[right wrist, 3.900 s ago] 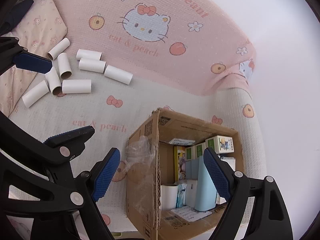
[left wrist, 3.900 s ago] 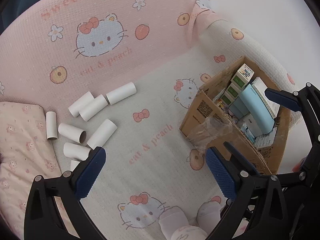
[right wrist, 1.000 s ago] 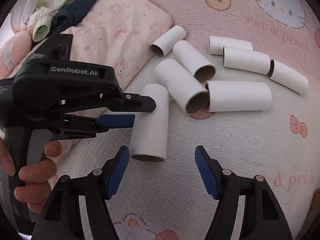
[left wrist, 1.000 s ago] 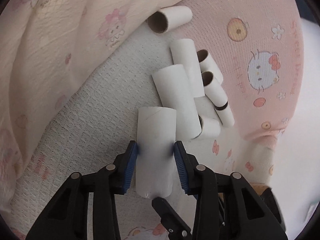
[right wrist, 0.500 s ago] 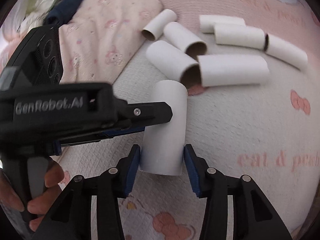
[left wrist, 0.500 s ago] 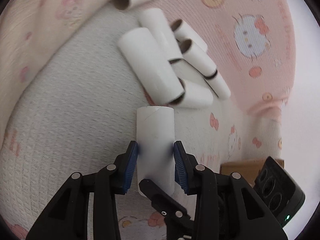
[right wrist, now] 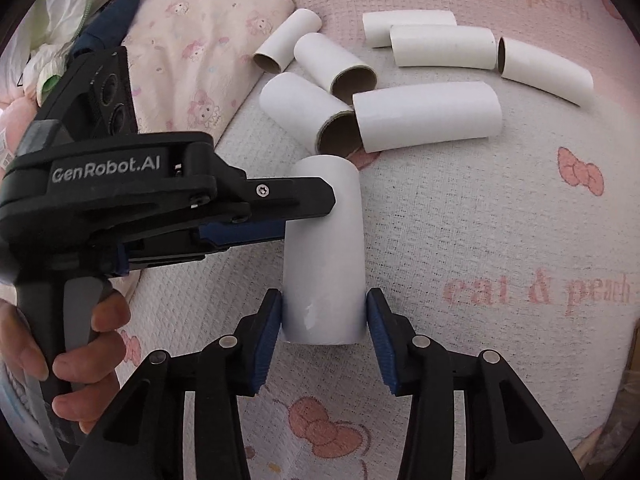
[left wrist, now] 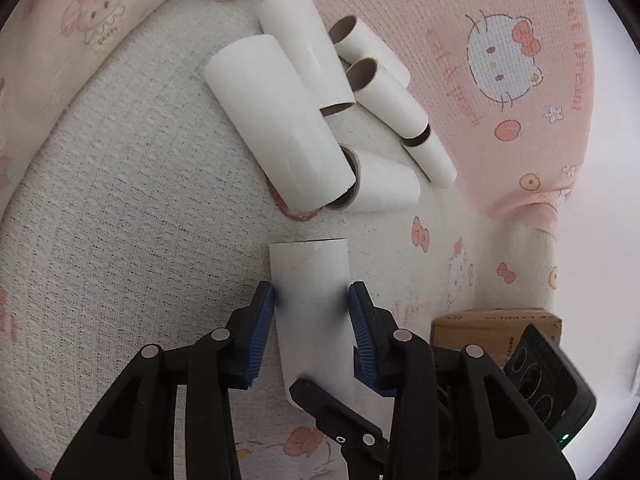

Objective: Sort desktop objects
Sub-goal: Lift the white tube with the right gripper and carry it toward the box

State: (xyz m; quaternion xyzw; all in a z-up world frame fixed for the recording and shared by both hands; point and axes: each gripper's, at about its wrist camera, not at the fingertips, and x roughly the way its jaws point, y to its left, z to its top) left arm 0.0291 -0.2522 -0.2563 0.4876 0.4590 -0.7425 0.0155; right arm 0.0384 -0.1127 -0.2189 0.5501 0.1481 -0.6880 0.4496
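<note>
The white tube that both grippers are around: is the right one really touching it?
Touching. The right wrist view shows the right gripper's blue pads pressed against both sides of the white tube, no gap.

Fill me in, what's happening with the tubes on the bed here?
A person is working two handheld grippers on one white cardboard tube. The left gripper has its jaws clamped on one end and the right gripper grips the other, so the tube is held by both at once. The remaining tubes lie loose in a pile on the patterned bed cover. A corner of a cardboard box shows to one side.
</note>
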